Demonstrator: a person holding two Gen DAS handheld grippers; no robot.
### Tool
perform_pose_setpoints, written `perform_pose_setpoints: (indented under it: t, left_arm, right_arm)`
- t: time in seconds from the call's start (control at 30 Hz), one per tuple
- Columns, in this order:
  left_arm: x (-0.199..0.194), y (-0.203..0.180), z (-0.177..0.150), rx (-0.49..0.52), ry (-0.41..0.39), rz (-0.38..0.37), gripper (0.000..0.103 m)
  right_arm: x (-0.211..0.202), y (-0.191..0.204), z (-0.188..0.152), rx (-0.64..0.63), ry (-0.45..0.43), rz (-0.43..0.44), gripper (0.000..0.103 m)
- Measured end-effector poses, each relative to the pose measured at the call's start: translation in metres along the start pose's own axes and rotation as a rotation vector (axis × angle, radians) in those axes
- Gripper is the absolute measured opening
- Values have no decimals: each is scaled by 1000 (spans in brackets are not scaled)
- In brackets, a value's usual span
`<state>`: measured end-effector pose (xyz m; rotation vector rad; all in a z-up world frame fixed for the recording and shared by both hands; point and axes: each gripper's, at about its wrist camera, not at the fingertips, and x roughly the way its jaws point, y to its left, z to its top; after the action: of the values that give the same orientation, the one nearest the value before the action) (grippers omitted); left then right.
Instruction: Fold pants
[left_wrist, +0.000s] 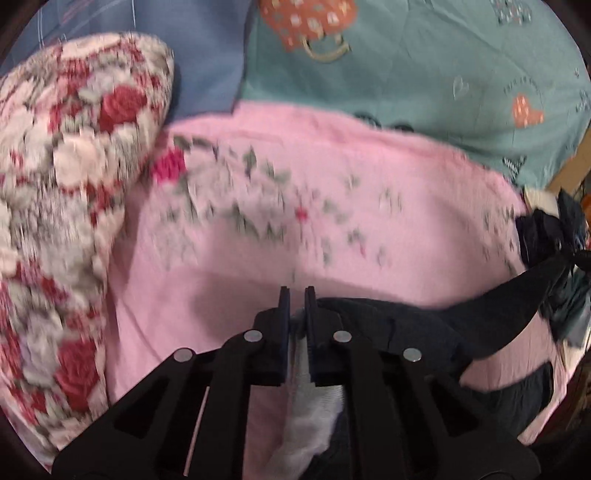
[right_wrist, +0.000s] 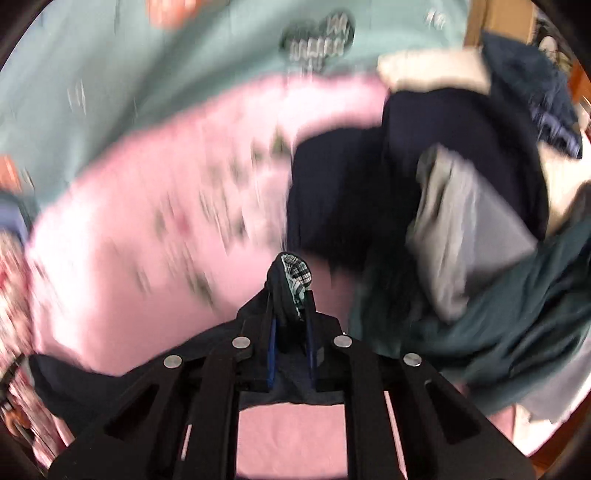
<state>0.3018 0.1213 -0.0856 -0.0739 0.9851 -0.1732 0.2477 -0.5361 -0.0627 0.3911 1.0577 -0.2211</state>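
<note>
Left wrist: left gripper (left_wrist: 297, 295) is clamping the pants (left_wrist: 461, 321), dark cloth stretching over the pink sheet (left_wrist: 332, 166).

Right wrist: right gripper (right_wrist: 290, 299) is pinching the pants (right_wrist: 288, 280) edge. Folding is seemingly barely beginning.

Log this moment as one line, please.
left tool: shut on dark pants | right tool: shut on dark pants | surface: pink sheet | pants lifted between tools, unfolded

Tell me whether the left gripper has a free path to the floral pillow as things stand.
Probably not yet. The left gripper looks shut on the dark pants, so it is occupied. Otherwise only open pink sheet lies between it and the floral pillow to its left.
</note>
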Motion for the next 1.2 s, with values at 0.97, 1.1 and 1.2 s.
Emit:
perform_pose_setpoints:
  t: [0.97, 1.1, 1.2]
  left_arm:
    - [34, -20, -162, 157, 283, -2, 38]
    - [22, -16, -168, 152, 249, 19, 25]
    - [12, -1, -177, 119, 249, 18, 24]
  right_arm:
    - [-18, -6, -238, -8, 218, -112, 65]
    - [-26, -26, -254, 41, 226, -141, 65]
    - [-34, -42, -268, 68, 236, -163, 65]
